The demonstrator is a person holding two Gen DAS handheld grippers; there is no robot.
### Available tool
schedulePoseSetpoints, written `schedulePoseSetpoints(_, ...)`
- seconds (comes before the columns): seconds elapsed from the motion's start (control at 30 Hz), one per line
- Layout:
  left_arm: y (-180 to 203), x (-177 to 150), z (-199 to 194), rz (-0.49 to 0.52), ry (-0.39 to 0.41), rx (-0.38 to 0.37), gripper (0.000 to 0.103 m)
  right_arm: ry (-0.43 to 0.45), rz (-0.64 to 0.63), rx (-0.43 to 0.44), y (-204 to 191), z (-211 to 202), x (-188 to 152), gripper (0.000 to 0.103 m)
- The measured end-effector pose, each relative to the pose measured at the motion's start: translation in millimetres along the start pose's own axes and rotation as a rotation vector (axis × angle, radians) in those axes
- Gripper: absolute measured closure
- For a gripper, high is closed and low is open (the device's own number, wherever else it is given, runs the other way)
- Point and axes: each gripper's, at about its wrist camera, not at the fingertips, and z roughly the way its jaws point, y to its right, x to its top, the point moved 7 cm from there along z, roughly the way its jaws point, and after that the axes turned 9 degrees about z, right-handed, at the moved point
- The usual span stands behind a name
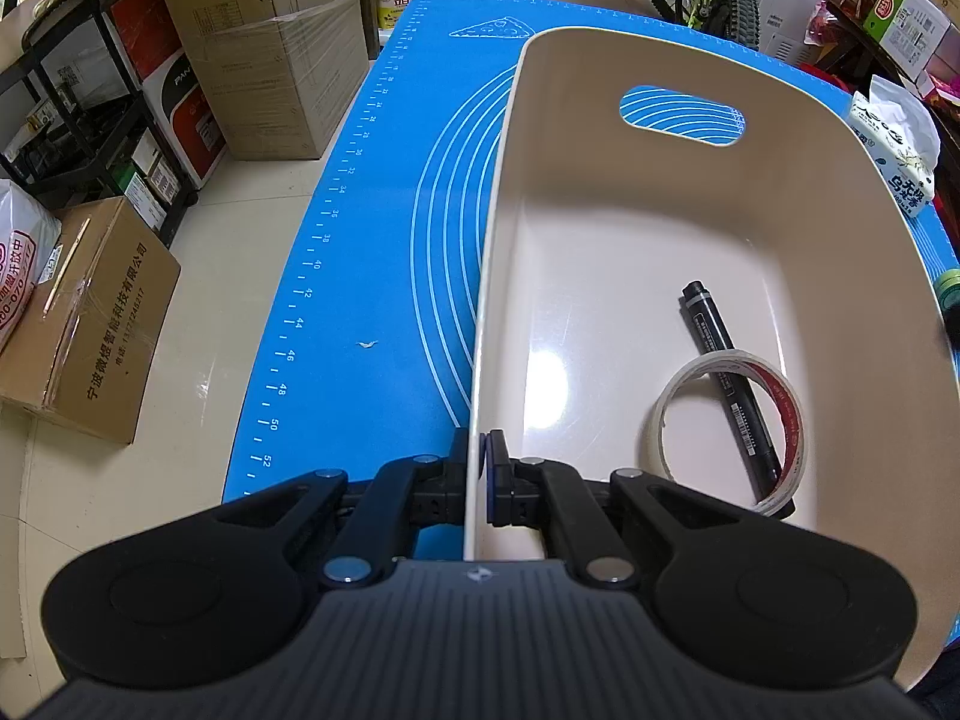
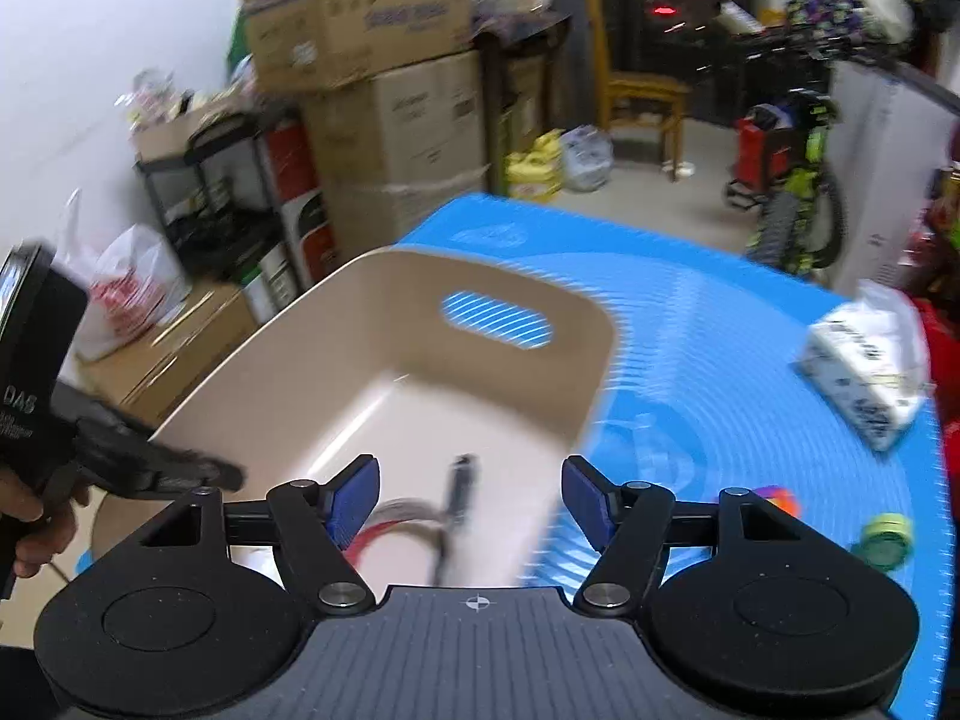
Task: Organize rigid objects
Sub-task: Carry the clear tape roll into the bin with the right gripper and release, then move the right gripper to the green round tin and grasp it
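Beige plastic forms the walls of the bin (image 1: 798, 138), which sits on the blue mat (image 1: 360, 252) with its left long wall running straight toward the left-wrist camera. The left gripper (image 1: 480, 474) is pinching that wall at its near end, one finger outside over the mat and one inside the bin, the rim (image 1: 489, 276) passing between them. Inside, on the glossy floor toward the near right corner, a black marker (image 1: 729, 381) lies lengthwise with its lower half passing through a clear tape roll (image 1: 732, 429); the two touch. The rest of the bin floor, from its middle to the far wall with the handle slot (image 1: 684, 117), is open. Left of the bin, the mat shows a broad bare strip out to its ruled edge, beyond which cardboard boxes (image 1: 90, 324) stand on the floor.

The right gripper (image 2: 474, 501) hangs above the bin's near right side with its fingers spread wide and nothing between them; this view is motion-blurred. To the right of the bin (image 2: 384, 300) the mat (image 2: 690, 360) is open out to a tissue pack (image 2: 864, 372) near the far right edge, with a green lid (image 2: 888, 546) and a small multicoloured object (image 2: 777, 498) closer in, both apart from the bin wall.
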Motion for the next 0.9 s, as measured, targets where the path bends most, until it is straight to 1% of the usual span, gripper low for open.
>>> schedulePoseSetpoints(0.07,-0.1,0.0,0.0,0.0,0.0,0.0,0.098,0.025,0.021,-0.033,21.3,-8.7,3.7,0.029)
schedulePoseSetpoints(0.17,-0.2,0.0,0.0,0.0,0.0,0.0,0.098,0.048,0.054,-0.109,58.5,-15.0,7.8,0.029)
schedulePoseSetpoints(0.27,-0.1,0.0,0.0,0.0,0.0,0.0,0.098,0.069,0.119,-0.173,98.8,-17.5,9.9,0.029)
schedulePoseSetpoints(0.33,-0.2,0.1,0.0,0.001,0.0,0.0,0.098,0.074,0.162,-0.201,121.9,-15.1,8.0,0.026)
schedulePoseSetpoints(0.43,-0.1,0.2,0.1,-0.003,0.0,-0.003,0.098,0.071,0.201,-0.279,156.5,-10.8,-0.7,0.024)
schedulePoseSetpoints(0.47,0.2,0.2,0.0,-0.003,-0.001,-0.003,0.098,0.07,0.212,-0.308,167.9,-8.3,-3.3,0.021)
schedulePoseSetpoints(0.5,0.4,0.2,-0.1,-0.002,-0.001,-0.003,0.098,0.069,0.225,-0.329,176.0,-5.4,-5.7,0.019)
schedulePoseSetpoints(0.57,0.4,0.3,-0.1,-0.002,-0.001,-0.003,0.098,0.067,0.259,-0.373,193.7,2.1,-9.7,0.006)
schedulePoseSetpoints(0.67,0.2,0.5,0.1,-0.002,-0.001,-0.003,0.098,0.079,0.285,-0.442,215.6,11.4,-15.4,0.004)
schedulePoseSetpoints(0.73,0.3,0.1,-0.1,-0.002,-0.001,-0.002,0.098,0.07,0.304,-0.481,229.1,19.1,-19.5,0.002)
schedulePoseSetpoints(0.9,1.0,-0.2,0.1,0.001,-0.003,0.001,0.098,0.043,0.334,-0.542,255.9,37.8,-27.4,0.002)
